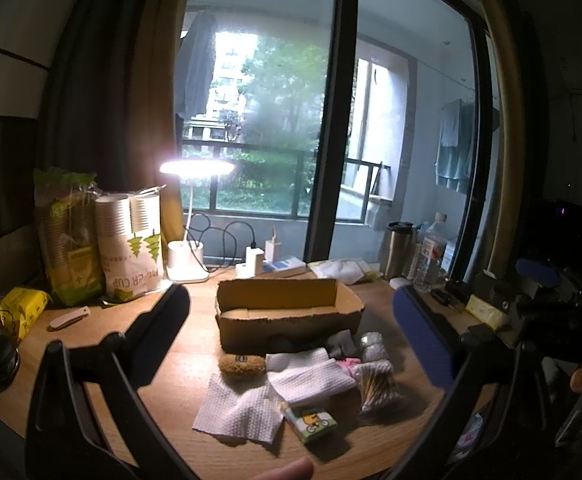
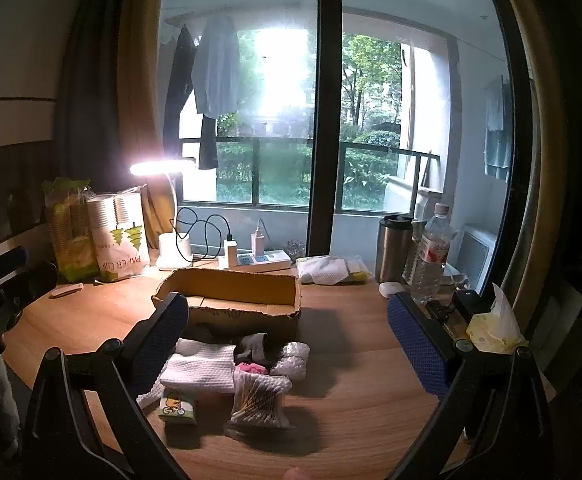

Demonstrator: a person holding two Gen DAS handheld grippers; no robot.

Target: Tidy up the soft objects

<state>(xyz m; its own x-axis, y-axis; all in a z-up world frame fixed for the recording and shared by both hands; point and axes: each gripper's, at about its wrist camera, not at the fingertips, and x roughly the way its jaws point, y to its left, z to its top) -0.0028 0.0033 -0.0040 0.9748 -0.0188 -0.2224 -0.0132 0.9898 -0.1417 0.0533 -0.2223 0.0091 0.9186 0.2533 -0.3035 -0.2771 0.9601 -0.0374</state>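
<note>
Wooden desk (image 1: 103,344) by window, lamp on; soft pile (tissue pack (image 1: 309,420), cotton swab bag (image 2: 257,398), folded towel (image 1: 309,380)) at 6 o'clock of empty cardboard box (image 1: 287,312)

Our left gripper (image 1: 291,344), right gripper (image 2: 287,340) both released, hovering, nothing held

We judge: first pick pending; next, descend on one item, carry into box

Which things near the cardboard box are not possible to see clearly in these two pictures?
- Brown fuzzy item: hidden in the right wrist view behind the right gripper's finger.
- Cardboard box floor: the near wall covers part of it in both views.
- Pink item: mostly buried under neighbours, so what it is cannot be told.
</note>
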